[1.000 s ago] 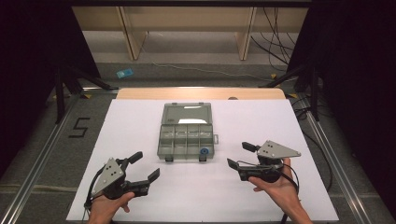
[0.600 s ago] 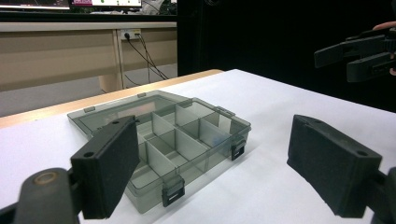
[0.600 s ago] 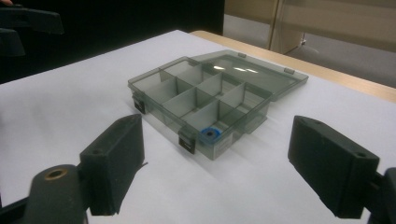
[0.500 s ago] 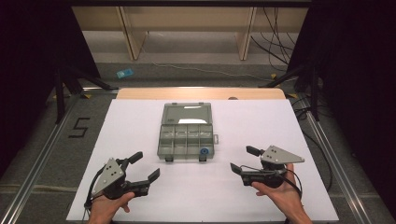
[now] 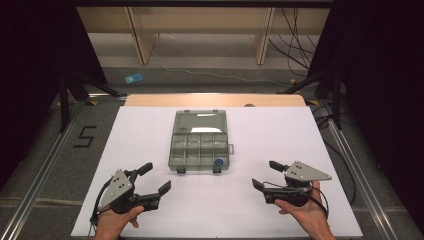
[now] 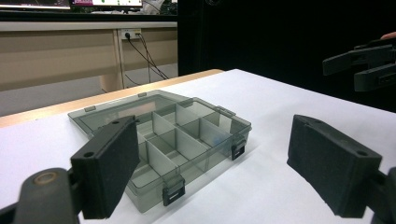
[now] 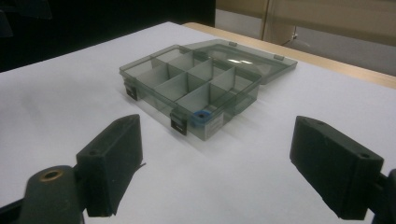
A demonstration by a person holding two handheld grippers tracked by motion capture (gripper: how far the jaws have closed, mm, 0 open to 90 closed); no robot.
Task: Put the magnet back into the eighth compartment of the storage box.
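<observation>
Open box [image 5: 200,142] on the white table [image 5: 280,130], a gripper at each near corner.
Left gripper [image 5: 154,178] at seven o'clock and right gripper [image 5: 266,173] at five o'clock, jaws apart, holding nothing.

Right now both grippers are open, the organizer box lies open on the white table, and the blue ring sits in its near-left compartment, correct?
Not quite: the blue ring sits in the near-right compartment of the organizer box, as the high view shows. The left gripper and right gripper are open, and the box lies open on the white table.
</observation>
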